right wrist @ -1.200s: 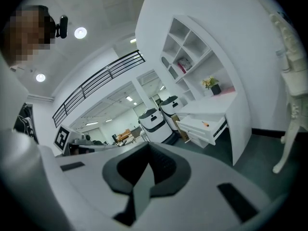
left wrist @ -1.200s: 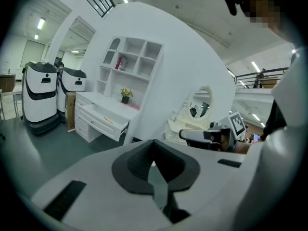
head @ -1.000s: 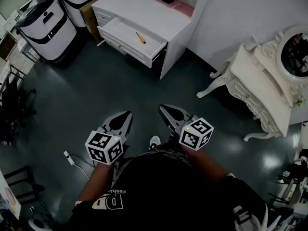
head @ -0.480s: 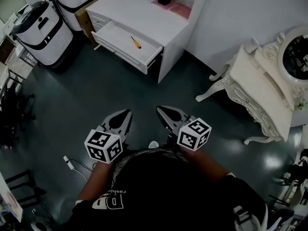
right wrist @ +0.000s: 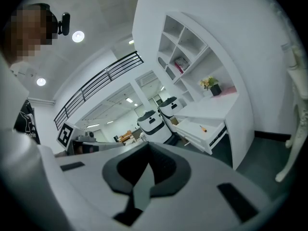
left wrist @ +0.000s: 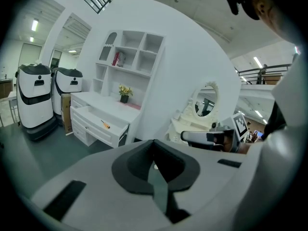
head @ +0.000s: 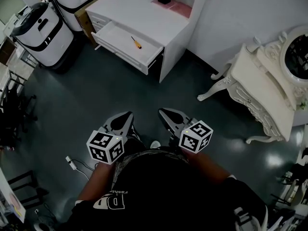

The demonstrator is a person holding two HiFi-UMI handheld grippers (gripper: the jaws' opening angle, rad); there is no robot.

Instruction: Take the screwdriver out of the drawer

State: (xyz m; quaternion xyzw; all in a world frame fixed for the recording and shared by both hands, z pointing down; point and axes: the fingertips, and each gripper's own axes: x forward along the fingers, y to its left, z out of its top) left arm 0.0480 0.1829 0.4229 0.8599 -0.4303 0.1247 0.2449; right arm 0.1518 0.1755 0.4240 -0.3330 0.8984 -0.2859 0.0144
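The screwdriver, orange-handled, lies loose on the floor of the open drawer, about midway along it, so I should be able to lift it straight out. That drawer stands pulled out of the white desk. My left gripper and right gripper hang side by side well short of the drawer, aimed toward it. Each has its jaws pressed together on nothing, which makes sense to me since I'm only on the approach.
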